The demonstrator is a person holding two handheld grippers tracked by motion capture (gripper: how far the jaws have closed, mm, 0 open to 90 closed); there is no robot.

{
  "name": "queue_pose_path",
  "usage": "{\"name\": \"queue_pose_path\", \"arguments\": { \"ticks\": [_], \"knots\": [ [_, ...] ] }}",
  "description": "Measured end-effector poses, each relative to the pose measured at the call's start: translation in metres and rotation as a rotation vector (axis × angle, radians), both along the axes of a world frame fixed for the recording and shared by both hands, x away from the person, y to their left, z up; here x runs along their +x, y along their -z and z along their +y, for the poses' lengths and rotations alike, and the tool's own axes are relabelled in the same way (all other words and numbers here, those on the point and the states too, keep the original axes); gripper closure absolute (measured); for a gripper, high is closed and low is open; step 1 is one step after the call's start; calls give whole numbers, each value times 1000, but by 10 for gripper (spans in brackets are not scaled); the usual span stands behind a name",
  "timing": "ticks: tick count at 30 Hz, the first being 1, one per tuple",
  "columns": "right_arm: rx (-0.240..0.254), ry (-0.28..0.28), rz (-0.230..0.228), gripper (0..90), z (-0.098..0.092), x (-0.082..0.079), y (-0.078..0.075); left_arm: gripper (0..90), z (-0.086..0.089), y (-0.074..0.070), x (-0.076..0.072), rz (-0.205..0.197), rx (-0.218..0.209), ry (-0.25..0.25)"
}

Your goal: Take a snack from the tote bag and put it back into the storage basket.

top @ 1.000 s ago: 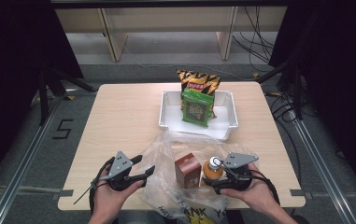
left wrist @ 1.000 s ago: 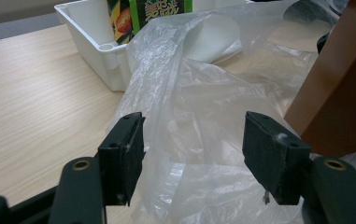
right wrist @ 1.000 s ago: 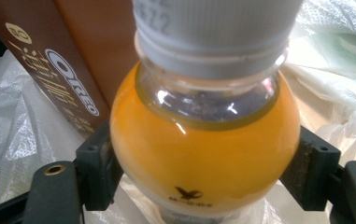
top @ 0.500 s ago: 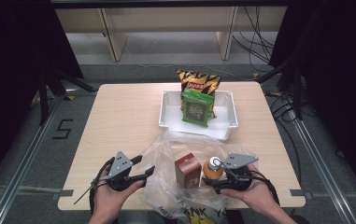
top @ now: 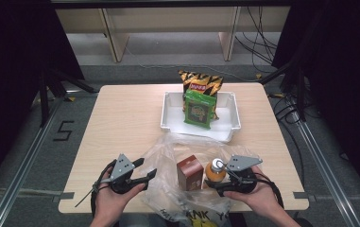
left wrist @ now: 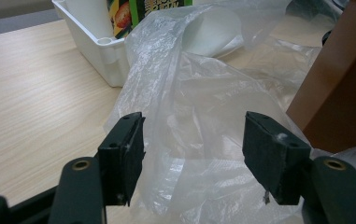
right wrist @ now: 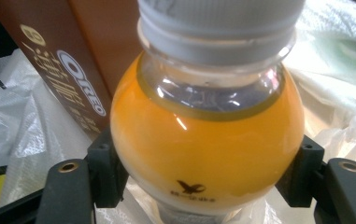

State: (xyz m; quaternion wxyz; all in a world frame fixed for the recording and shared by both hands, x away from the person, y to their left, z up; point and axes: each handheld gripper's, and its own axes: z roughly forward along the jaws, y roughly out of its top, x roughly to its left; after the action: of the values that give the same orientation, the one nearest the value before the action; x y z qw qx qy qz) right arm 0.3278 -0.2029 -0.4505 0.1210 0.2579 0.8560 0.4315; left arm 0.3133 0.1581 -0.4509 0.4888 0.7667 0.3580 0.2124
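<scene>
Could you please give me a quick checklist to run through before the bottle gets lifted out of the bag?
1. Right gripper around the orange bottle, pads at its sides: ok.
2. Bottle cap on: ok.
3. Left gripper holding the plastic bag: not ok, jaws open.
4. Brown box clear of the bottle: cannot tell.
5. Room in the white tray: ok.
</scene>
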Motion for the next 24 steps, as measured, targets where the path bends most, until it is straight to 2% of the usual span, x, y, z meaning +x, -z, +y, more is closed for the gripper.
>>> {"name": "queue_pose_path", "arguments": {
  "ticks": [1,2,3,4,5,7,8,9,10,11,12,15,17,18,20,21,22,24],
  "knots": [
    [13,11,14,329,0,-2,-1,383,-1,0,-1,5,-9,-5],
    [8,-11,-21,329,0,1,-1,382,-1,0,-1,5,-12,-4],
    [28,12,8,329,1,-2,-3,382,-1,0,0,-1,-14,-5],
    [18,-1,-13,329,-1,-1,-4,382,0,0,0,-2,-16,-3],
    [33,16,17,329,0,-2,-6,382,0,0,-1,0,-11,-7],
    [25,-2,-13,330,-2,-1,-8,382,0,0,-1,3,-9,-6],
    [32,7,20,330,-2,-3,-10,382,-1,0,-1,4,-19,-8],
    [51,24,7,330,-1,-4,-11,382,-1,0,-1,4,-16,-7],
    [34,-4,-10,330,-3,-1,-12,382,-1,0,-1,4,-18,-8],
    [35,3,-34,330,-3,0,-13,382,-1,0,-1,4,-19,-9],
    [41,16,5,330,-2,-3,-14,382,-1,0,-1,2,-18,-7],
    [51,8,-19,330,-2,-1,-16,382,-1,0,-1,0,-25,-8],
    [56,18,-6,330,-2,-2,-19,382,-1,0,0,-7,-30,-2],
    [57,16,-25,330,-3,-1,-19,382,-1,0,0,-6,-31,-2],
    [63,25,1,330,-4,-2,-23,382,-1,0,0,-5,-21,-5],
    [78,26,-27,330,-4,0,-24,382,-1,0,0,-3,-19,-6],
    [75,35,13,330,-4,-2,-26,382,-1,0,-1,-2,-25,-7],
    [72,24,-14,330,-5,1,-27,382,-1,0,0,-7,-29,0]
  ]
}}
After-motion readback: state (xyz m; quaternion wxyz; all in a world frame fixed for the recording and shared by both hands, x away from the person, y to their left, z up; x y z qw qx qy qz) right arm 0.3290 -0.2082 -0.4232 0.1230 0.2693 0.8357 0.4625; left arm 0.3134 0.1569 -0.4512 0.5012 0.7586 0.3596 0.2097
